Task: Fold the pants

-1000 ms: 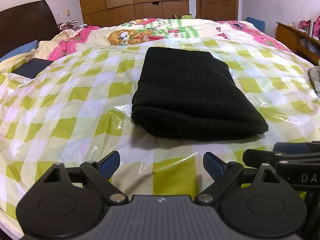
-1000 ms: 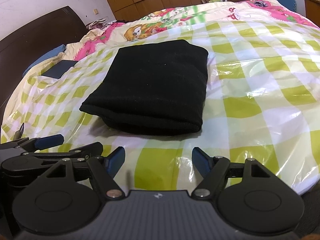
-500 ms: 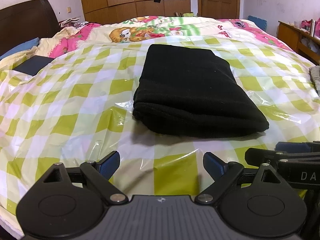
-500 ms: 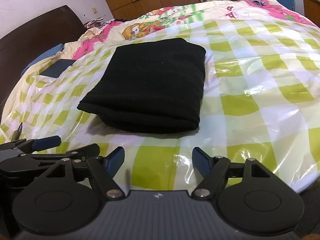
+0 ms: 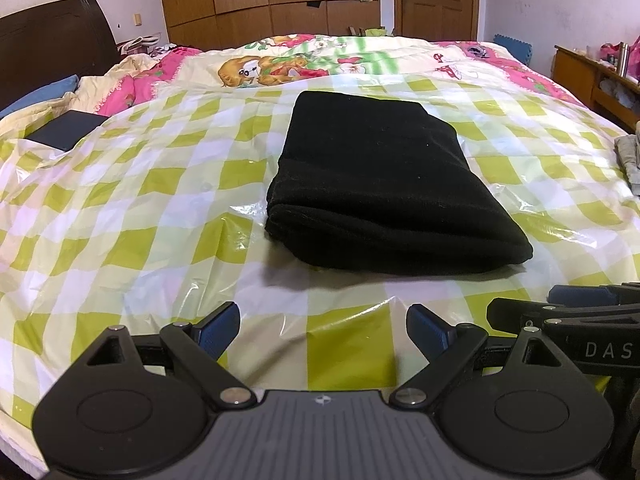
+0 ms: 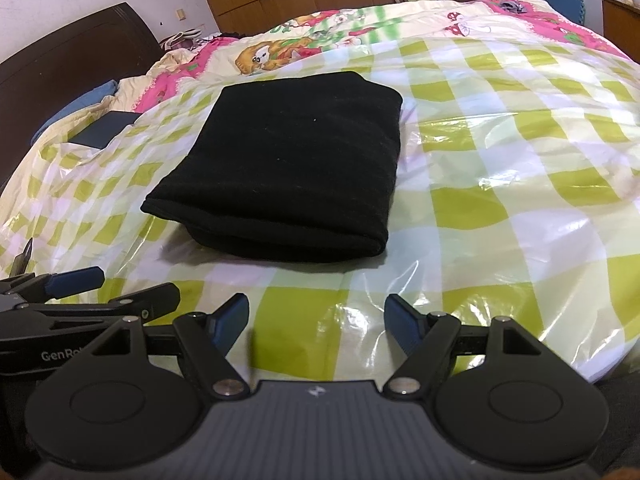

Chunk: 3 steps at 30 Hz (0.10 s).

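Note:
The black pants [image 5: 384, 184] lie folded into a thick rectangular stack on the green-and-white checked plastic sheet [image 5: 160, 208] covering the bed. They also show in the right wrist view [image 6: 288, 164]. My left gripper [image 5: 322, 326] is open and empty, held over the near edge of the bed, short of the pants. My right gripper [image 6: 316, 318] is open and empty, beside the left one and also short of the pants. Each gripper shows at the edge of the other's view.
A dark flat book-like object [image 5: 66, 132] lies at the left of the bed. A cartoon quilt [image 5: 320, 66] covers the far end. A dark headboard [image 5: 48, 44] stands left, a wooden shelf [image 5: 592, 76] right, grey cloth [image 5: 630, 156] at the right edge.
Both grippers have drawn back slightly and tilted up, so the pants sit a little farther off. The pants have not moved. Both grippers stay open.

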### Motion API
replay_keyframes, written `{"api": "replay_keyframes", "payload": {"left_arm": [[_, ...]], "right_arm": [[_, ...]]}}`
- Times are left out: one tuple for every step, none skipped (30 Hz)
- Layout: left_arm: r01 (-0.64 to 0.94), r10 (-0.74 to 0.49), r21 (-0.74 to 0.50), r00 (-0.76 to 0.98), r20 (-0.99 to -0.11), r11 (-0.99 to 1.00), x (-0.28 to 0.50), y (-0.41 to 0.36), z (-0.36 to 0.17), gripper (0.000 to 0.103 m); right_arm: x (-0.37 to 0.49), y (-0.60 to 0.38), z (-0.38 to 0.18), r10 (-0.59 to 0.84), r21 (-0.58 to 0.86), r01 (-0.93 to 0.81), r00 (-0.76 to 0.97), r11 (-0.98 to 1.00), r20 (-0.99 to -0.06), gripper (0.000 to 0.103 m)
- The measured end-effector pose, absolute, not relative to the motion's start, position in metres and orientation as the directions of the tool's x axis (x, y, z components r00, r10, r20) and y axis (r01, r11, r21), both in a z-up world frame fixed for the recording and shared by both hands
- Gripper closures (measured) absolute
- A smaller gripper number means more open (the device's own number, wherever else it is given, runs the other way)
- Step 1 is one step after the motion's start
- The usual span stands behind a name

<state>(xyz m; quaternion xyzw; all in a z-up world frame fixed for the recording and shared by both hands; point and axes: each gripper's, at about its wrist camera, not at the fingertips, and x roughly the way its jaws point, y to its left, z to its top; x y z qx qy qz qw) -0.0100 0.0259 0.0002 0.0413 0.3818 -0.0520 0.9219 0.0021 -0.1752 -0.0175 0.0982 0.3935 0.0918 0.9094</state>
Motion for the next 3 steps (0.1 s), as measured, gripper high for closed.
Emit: {"api": "replay_keyframes", "payload": {"left_arm": [[0.128, -0.064, 0.037, 0.703, -0.708, 0.991, -0.01, 0.0256, 0.0001, 0.001], [0.127, -0.065, 0.036, 0.704, -0.707, 0.991, -0.0101, 0.0257, 0.0001, 0.001], [0.128, -0.066, 0.035, 0.704, -0.707, 0.991, -0.0103, 0.0258, 0.0002, 0.001]], "right_arm": [[0.0019, -0.1753, -0.0175, 0.245, 0.251, -0.09, 0.674, 0.964, -0.697, 0.027], [0.0021, -0.1754, -0.0174, 0.245, 0.252, -0.09, 0.674, 0.964, -0.697, 0.027], [0.0021, -0.1753, -0.0174, 0.245, 0.252, -0.089, 0.673, 0.964, -0.698, 0.027]]}}
